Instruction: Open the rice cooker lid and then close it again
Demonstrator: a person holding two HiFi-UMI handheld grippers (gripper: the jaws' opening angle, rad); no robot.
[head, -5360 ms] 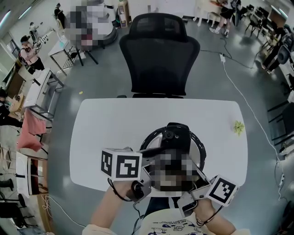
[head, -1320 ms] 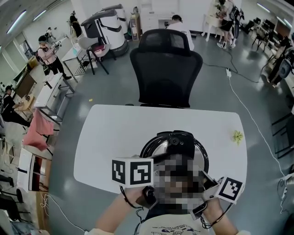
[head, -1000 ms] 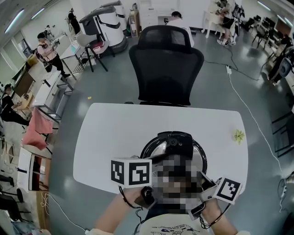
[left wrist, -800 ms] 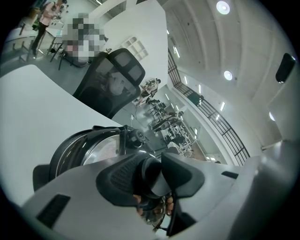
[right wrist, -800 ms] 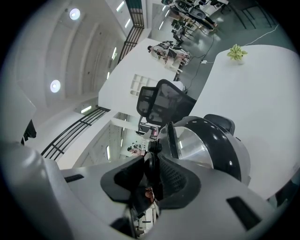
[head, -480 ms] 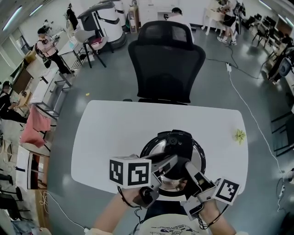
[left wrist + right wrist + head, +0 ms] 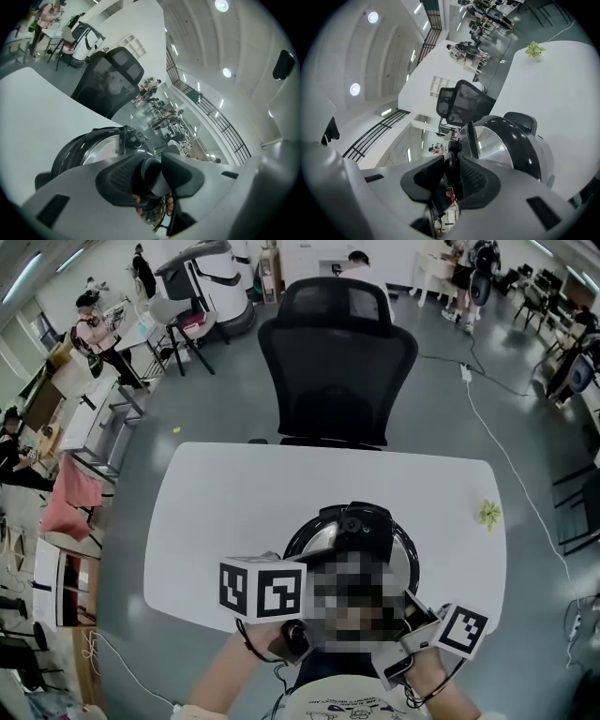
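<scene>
\- grippers, left first?
\- left gripper (image 7: 157, 177) pinches the dark rounded front of the lid (image 7: 91, 152).
\- rice cooker (image 7: 364, 526)?
\- at the white table's (image 7: 225, 512) near edge, between both tools. right gripper (image 7: 450, 177) clamps a thin dark edge of the lid.

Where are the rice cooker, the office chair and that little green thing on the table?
Black round rice cooker (image 7: 352, 520), head view: round knob on its lid.
Black mesh office chair (image 7: 337, 371), head view: middle of the backrest.
Small green leafy thing (image 7: 487, 513), head view: its middle.
</scene>
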